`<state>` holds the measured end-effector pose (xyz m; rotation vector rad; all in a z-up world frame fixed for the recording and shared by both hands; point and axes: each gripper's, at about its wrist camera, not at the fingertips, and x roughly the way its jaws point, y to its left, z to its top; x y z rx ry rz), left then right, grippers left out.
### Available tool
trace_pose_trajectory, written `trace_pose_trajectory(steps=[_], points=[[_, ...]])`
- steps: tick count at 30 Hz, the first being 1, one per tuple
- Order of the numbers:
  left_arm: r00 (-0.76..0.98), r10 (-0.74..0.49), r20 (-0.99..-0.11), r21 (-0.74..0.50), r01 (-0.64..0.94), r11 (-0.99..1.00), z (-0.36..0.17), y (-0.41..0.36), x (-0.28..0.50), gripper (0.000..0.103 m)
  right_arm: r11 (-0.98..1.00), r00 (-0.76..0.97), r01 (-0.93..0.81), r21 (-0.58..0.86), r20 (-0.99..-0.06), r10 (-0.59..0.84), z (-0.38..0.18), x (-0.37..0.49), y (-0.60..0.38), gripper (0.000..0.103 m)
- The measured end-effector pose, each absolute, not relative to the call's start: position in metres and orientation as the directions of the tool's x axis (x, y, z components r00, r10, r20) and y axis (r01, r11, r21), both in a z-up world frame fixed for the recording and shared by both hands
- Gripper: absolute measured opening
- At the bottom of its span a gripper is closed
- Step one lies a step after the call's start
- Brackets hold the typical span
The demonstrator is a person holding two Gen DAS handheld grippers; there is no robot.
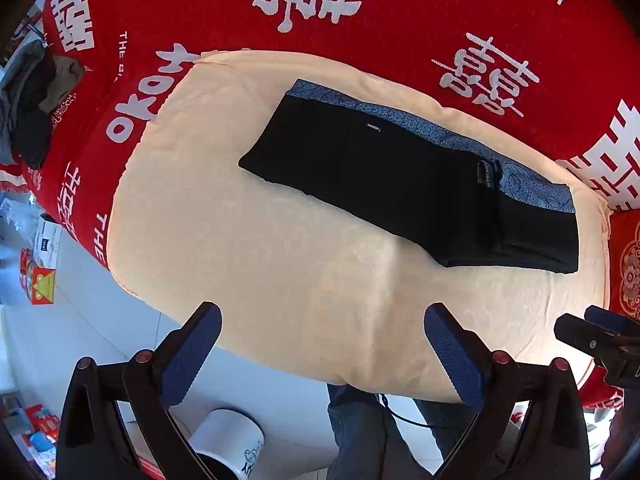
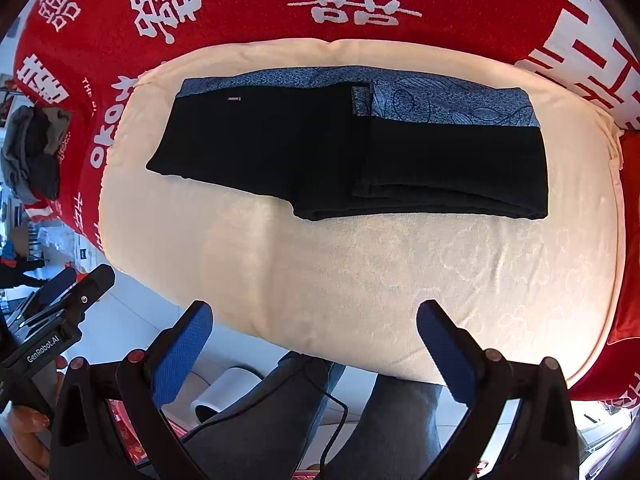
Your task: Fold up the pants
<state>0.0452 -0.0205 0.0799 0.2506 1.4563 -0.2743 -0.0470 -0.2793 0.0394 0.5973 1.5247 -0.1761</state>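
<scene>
Black pants (image 1: 408, 184) with a blue patterned waistband lie folded into a flat rectangle on a cream cloth (image 1: 280, 248); they also show in the right wrist view (image 2: 340, 152). My left gripper (image 1: 322, 340) is open and empty, held above the near edge of the cloth, well short of the pants. My right gripper (image 2: 314, 336) is open and empty, also at the near edge. Each gripper shows at the side of the other's view, the right one (image 1: 600, 340) and the left one (image 2: 68, 292).
The cream cloth (image 2: 360, 280) lies on a red blanket (image 1: 400, 20) with white characters. A heap of grey and dark clothes (image 1: 32, 108) sits at the far left. Below are the person's legs (image 2: 360, 420), a white bin (image 1: 228, 440) and boxes (image 1: 40, 284) on the floor.
</scene>
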Motion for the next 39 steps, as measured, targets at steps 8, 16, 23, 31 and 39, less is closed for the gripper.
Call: trace_pose_trajectory(steps=[8,16,23,31,39], points=[[0.086,-0.032,-0.996,-0.002,0.327,0.945,0.078,-0.02,0.04,0.102,0.844,0.059,0.468,0.261,-0.962,0.265,0.037,-0.047,-0.277,0.102],[0.08,-0.024,-0.997,0.003,0.318,0.948,0.075,-0.018,0.04,0.102,0.848,0.054,0.455,0.273,-0.958,0.28,0.035,-0.045,-0.273,0.102],[0.071,-0.043,-0.997,-0.019,0.309,0.951,0.074,-0.016,0.041,0.102,0.848,0.073,0.449,0.283,-0.957,0.28,0.037,-0.044,-0.274,0.102],[0.076,-0.032,-0.997,-0.008,0.297,0.955,0.073,-0.015,0.041,0.102,0.851,0.093,0.416,0.322,-0.945,0.313,0.039,-0.04,-0.269,0.102],[0.049,-0.132,-0.99,-0.117,0.235,0.965,0.058,-0.001,0.051,0.102,0.845,0.082,0.447,0.295,-0.954,0.289,0.033,-0.048,-0.272,0.102]])
